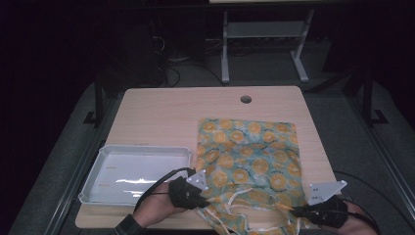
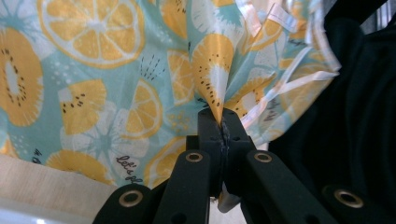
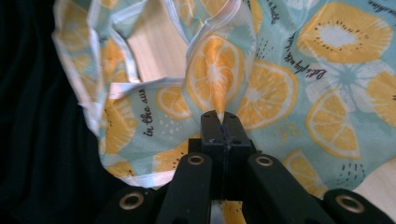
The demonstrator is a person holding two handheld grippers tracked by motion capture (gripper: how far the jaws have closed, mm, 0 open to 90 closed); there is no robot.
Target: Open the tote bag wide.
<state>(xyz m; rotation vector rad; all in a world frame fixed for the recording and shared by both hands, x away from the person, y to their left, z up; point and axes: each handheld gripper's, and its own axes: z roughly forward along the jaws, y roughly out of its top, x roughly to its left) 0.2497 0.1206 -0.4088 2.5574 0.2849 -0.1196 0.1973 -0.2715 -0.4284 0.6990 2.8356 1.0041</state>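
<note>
**Both tools pinch the near edge of the fruit-print cloth**

The cloth (image 1: 247,156) – light blue-green with orange slices and white binding – lies on the right half of the surface (image 1: 161,115), from about the middle to the near edge. Its far part is flat; its near part is bunched and wrinkled, with white straps loose on it.

The left tool (image 1: 208,199) is closed on a fold of the cloth near the middle of the near edge; in the left gripper view a peak of cloth (image 2: 212,79) stands up from between the pressed jaws. The right tool (image 1: 289,209) is closed on the cloth close to the near right corner – in the right gripper view a narrow ridge of cloth (image 3: 217,81) rises from its jaws.

A white tray (image 1: 93,181) sits at the near left corner of the surface, just beside the left hand (image 1: 154,208).
</note>
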